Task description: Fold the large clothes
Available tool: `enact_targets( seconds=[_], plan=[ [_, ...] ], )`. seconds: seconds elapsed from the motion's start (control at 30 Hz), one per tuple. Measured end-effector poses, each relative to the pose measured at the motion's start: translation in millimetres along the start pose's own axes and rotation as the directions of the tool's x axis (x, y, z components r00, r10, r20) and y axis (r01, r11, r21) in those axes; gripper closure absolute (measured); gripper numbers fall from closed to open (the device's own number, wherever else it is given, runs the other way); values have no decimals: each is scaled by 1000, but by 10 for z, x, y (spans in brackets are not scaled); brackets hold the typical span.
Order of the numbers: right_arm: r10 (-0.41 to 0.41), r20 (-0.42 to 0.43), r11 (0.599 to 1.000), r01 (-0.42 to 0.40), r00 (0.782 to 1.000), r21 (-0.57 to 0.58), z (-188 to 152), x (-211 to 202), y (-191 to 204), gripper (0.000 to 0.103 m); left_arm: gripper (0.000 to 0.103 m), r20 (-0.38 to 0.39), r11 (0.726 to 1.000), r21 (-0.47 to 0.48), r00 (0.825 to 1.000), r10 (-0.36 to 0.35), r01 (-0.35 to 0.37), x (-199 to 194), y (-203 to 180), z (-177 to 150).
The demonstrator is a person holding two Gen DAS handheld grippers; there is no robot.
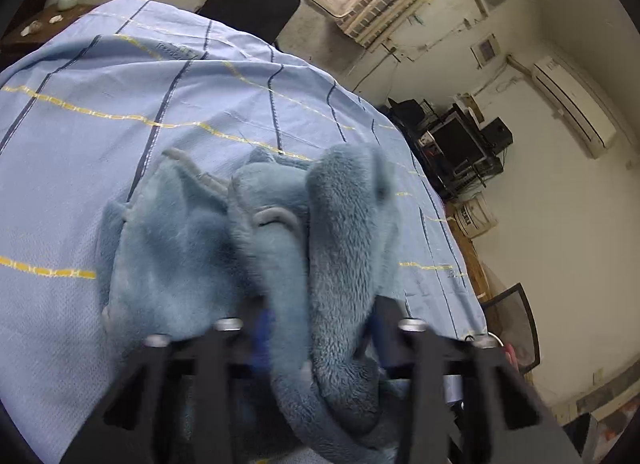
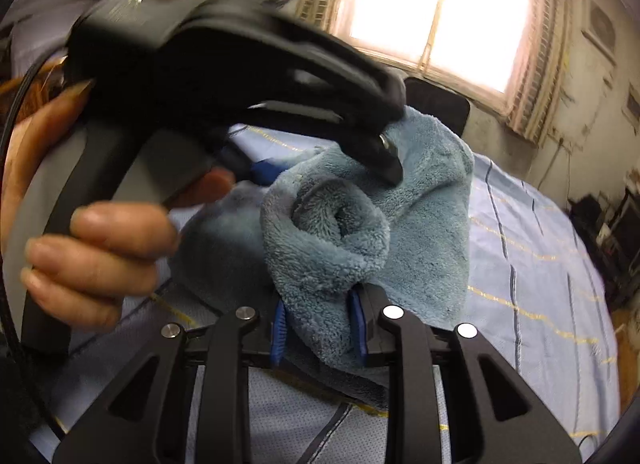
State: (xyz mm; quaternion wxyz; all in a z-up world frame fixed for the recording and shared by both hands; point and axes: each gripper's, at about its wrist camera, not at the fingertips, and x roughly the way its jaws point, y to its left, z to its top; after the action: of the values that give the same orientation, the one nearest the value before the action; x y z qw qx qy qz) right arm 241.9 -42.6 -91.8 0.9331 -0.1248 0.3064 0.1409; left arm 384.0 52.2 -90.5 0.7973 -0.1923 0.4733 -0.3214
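- The fleece garment (image 1: 280,248), a thick blue-grey plush thing, lies bunched on the striped bedsheet (image 1: 120,104) right in front of both grippers, and part of it runs back between the fingers of each.
- The right gripper (image 2: 320,328) is closed most of the way on a rolled fold of the fleece; its blue pads (image 2: 279,328) press into the pile on either side, so I would call that a real hold.
- The left gripper (image 1: 316,328) has a long ridge of the fleece running between its fingers, and they are drawn in fairly narrow. That view is blurred, though, and I cannot tell whether the pads truly bite on the cloth or only flank it.
- From the right wrist view, the left gripper's tips (image 2: 390,156) sit on the fleece just beyond and above the right one's fold, with the person's hand (image 2: 96,260) wrapped round its handle (close company, those two tools).
- How it will handle, by my guess: soft, limp and bulky, light for its size, and not slippery, since the pile gives the pads something to sink into. It will sag and unroll wherever it is not held.
- Where to take it: a hem or seam would be best, like the grey-edged trim (image 1: 276,218) just ahead of the left fingers, with the two holds well apart so the cloth hangs flat.
- A pinch on a fat roll, as the right has now, may catch several layers at once.
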Motion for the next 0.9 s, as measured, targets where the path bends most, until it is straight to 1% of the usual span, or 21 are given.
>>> enact_targets(
  seconds=[0.03, 0.07, 0.13, 0.2, 0.23, 0.3, 0.33, 0.37, 0.4, 0.47, 0.53, 0.57, 0.6, 0.67, 0.73, 0.8, 0.83, 0.87, 0.9],
  plan=[
    [-5, 4, 1000, 5, 1000, -19, -16, -12, 25, 68, 74, 4, 1000, -3, 1000, -4, 4, 5, 15, 3],
    [-2, 8, 1000, 2, 1000, -29, -29, -22, 32, 57, 75, 8, 1000, -6, 1000, -6, 6, 7, 32, 4],
    [5, 21, 1000, -4, 1000, -28, -66, -57, -8, 45, 76, 10, 1000, -10, 1000, -12, 12, -8, 57, 5],
    [-18, 24, 1000, 18, 1000, -20, -120, -84, -54, 45, 77, 14, 1000, -12, 1000, -18, 18, -15, 60, 4],
    [-24, 23, 1000, 24, 999, -13, -147, -85, -83, 46, 78, 16, 1000, -8, 1000, -17, 17, -23, 50, 3],
    [-39, 26, 999, 39, 999, -4, -178, -89, -121, 56, 79, 35, 1000, 6, 999, -3, 3, -71, 10, 4],
    [-59, 26, 998, 59, 998, -7, -172, -93, -130, 73, 80, 44, 1000, 9, 999, -2, 2, -104, -8, 8],
    [-66, 27, 998, 66, 997, -3, -146, -111, -140, 82, 80, 55, 1000, 10, 998, -6, 5, -157, -35, 13],
    [-57, 32, 998, 56, 998, 9, -124, -130, -157, 84, 80, 83, 1000, 19, 996, -20, 18, -279, -83, 18],
    [-48, 67, 999, 46, 997, 27, -44, -231, -177, 86, 80, 146, 998, 55, 989, -17, 9, -495, -157, 33],
    [-47, 103, 999, 49, 994, -15, 97, -346, -113, 86, 80, 182, 997, 77, 983, 13, -27, -653, -206, 46],
    [-47, 117, 998, 52, 992, -38, 169, -384, -79, 86, 80, 191, 995, 87, 981, 33, -51, -719, -208, 51],
    [-42, 131, 997, 51, 990, -61, 246, -424, -26, 86, 80, 198, 991, 99, 978, 69, -90, -798, -184, 54],
    [-14, 133, 996, 25, 991, -86, 338, -418, 59, 86, 80, 198, 985, 100, 973, 121, -143, -888, -85, 46],
    [39, 114, 994, -28, 993, -104, 396, -308, 181, 86, 80, 184, 976, 78, 965, 184, -201, -929, 118, 25],
    [85, 79, 989, -75, 993, -124, 413, -135, 331, 86, 80, 156, 970, 39, 961, 230, -239, -899, 390, -21],
    [99, 60, 987, -91, 993, -134, 407, -55, 390, 86, 80, 133, 968, 16, 960, 248, -252, -844, 517, -35],
    [115, 30, 983, -110, 993, -145, 393, 48, 465, 86, 80, 87, 963, -18, 959, 268, -267, -737, 692, -52],
    [145, -26, 979, -147, 989, -144, 366, 228, 525, 86, 79, 54, 960, -36, 958, 281, -279, -670, 778, -39]
  ],
)
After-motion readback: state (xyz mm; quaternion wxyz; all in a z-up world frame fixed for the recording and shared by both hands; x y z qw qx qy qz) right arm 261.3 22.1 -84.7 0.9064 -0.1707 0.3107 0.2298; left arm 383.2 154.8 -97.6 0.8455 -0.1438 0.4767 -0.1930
